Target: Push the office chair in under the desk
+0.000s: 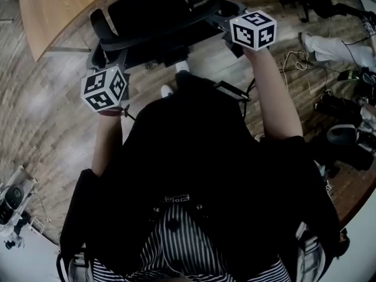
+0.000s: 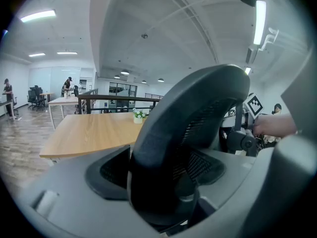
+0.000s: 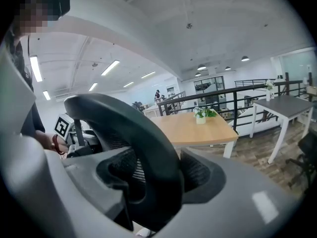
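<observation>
The black office chair (image 1: 154,17) stands in front of me, its seat toward the wooden desk (image 1: 56,7) at the upper left. My left gripper (image 1: 117,60) is shut on the left side of the curved backrest rim, and my right gripper (image 1: 228,23) is shut on the right side. In the left gripper view the mesh backrest rim (image 2: 190,128) fills the gap between the jaws of the left gripper (image 2: 158,177), with the desk (image 2: 94,133) beyond. In the right gripper view the right gripper (image 3: 161,180) grips the same rim (image 3: 133,138), with the desk (image 3: 198,128) behind.
A small potted plant (image 2: 138,115) stands on the desk's far edge. Cables, bags and gear (image 1: 346,107) lie on the wood floor at the right, near another person's shoe (image 1: 306,42). A device on a stand (image 1: 13,204) sits at the lower left. A grey table (image 3: 282,105) stands by a railing.
</observation>
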Motion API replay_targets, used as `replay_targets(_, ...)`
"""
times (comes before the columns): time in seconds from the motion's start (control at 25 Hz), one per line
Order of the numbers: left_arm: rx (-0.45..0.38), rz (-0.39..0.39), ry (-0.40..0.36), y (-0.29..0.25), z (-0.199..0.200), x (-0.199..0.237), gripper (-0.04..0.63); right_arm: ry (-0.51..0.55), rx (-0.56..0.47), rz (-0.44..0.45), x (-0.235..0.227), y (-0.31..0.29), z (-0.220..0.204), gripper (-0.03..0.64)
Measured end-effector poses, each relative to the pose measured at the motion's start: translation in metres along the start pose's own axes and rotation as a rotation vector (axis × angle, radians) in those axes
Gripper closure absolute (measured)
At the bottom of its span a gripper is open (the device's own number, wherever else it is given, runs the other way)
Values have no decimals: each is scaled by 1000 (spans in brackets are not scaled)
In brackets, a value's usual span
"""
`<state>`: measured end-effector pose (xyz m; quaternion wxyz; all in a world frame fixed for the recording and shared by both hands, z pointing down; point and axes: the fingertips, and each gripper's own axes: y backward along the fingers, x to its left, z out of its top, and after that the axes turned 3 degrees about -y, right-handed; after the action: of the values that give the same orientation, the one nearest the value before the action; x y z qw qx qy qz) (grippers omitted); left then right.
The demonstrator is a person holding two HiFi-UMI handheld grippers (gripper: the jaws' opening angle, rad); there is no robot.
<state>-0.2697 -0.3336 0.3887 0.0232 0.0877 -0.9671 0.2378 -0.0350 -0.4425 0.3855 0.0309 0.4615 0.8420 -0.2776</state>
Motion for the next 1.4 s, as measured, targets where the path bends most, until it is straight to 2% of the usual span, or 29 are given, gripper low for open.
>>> replay_targets(0.2,-10,43,8,-26,15,19,268,30,41,56,-18,-32,25,341)
replay_targets(0.48,-3,74,21,-54,32,53,268,57,65,90,-32,-74,54,344)
replay_targets(0.72,12,33,-5,-76,45,81,275,67,71,109,-41,-109,75,345)
replay_targets(1.0,6,80,9,-108,66,97,272,98,79,145,-66,-135,98,352)
replay_targets(1.24,-12,115,32,-110,69,132,270,114,93,163,-58,-171,112,354)
replay_targets(1.4,-24,123,32,-118,72,138,271,120,105,171,-63,-181,118,354)
